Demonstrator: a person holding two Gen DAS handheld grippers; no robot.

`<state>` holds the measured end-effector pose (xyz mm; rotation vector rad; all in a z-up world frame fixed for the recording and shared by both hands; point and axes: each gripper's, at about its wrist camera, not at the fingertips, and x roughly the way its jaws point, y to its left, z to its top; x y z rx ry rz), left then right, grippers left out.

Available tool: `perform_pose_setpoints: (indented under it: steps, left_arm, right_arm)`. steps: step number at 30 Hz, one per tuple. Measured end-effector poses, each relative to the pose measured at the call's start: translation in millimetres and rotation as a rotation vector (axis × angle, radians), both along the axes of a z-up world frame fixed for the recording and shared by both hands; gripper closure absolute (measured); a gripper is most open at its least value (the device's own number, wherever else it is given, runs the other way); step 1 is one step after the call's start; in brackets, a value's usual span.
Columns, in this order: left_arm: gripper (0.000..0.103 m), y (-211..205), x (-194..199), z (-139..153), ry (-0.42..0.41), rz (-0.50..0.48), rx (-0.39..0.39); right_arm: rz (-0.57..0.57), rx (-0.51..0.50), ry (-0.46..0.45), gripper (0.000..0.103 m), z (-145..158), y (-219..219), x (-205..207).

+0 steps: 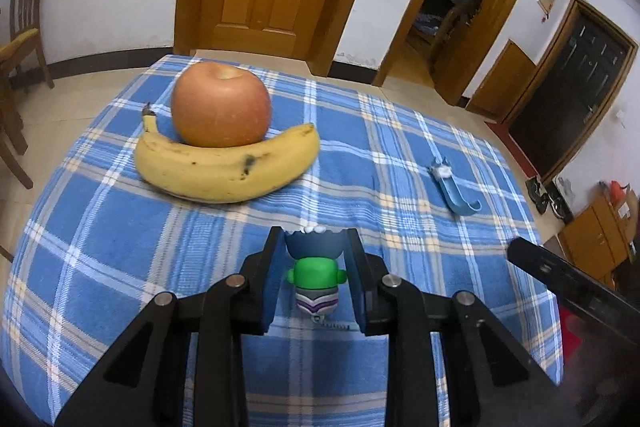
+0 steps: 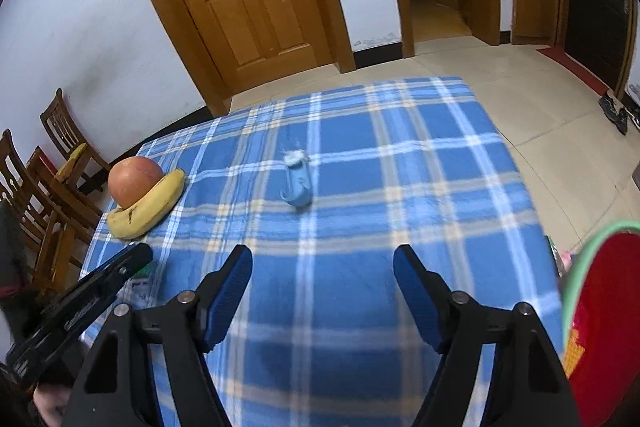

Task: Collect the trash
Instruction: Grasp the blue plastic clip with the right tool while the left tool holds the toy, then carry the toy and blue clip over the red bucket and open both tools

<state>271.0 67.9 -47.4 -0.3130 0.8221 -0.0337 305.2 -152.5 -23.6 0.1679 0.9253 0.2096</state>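
Observation:
My left gripper [image 1: 314,241] is shut on a small empty snack pouch [image 1: 317,275], blue at the top, green in the middle, purple and white at the bottom. It hangs just above the blue plaid tablecloth [image 1: 400,155]. A second piece of trash, a torn light-blue wrapper [image 1: 454,191], lies on the cloth to the right. In the right wrist view this wrapper [image 2: 298,183] sits ahead of my right gripper [image 2: 323,255], which is open with only cloth between its fingers. A red bin with a green rim [image 2: 600,307] stands at the table's right edge.
An apple [image 1: 222,103] rests against a banana [image 1: 224,167] at the far left of the table. Wooden chairs [image 2: 48,179] stand beyond the left edge. The right gripper's black body [image 1: 568,283] shows at the right of the left wrist view. Doors and tiled floor lie behind.

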Motion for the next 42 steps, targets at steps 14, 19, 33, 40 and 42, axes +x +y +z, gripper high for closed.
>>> perform_pose_setpoints:
  steps: [14, 19, 33, 40, 42]
  left_arm:
    - [0.073, 0.4, -0.3, -1.5, 0.0, 0.003, 0.004]
    - [0.073, 0.6, -0.4, -1.6, 0.001, 0.001, -0.001]
    - [0.073, -6.5, -3.8, 1.2, -0.01, -0.019, -0.007]
    - [0.073, -10.6, -5.3, 5.7, -0.022, -0.037, -0.015]
    - [0.073, -14.5, -7.6, 7.9, -0.027, -0.045, -0.004]
  right_arm:
    - [0.069, -0.109, 0.008, 0.06, -21.8, 46.0, 58.8]
    - [0.066, -0.14, 0.034, 0.078, -28.9, 48.1, 63.6]
    - [0.081, -0.05, 0.045, 0.083, -19.1, 27.5, 20.6]
    - [0.074, -0.007, 0.007, 0.083, -5.0, 12.6, -25.3]
    - [0.067, 0.007, -0.002, 0.083, -0.9, 9.6, -35.6]
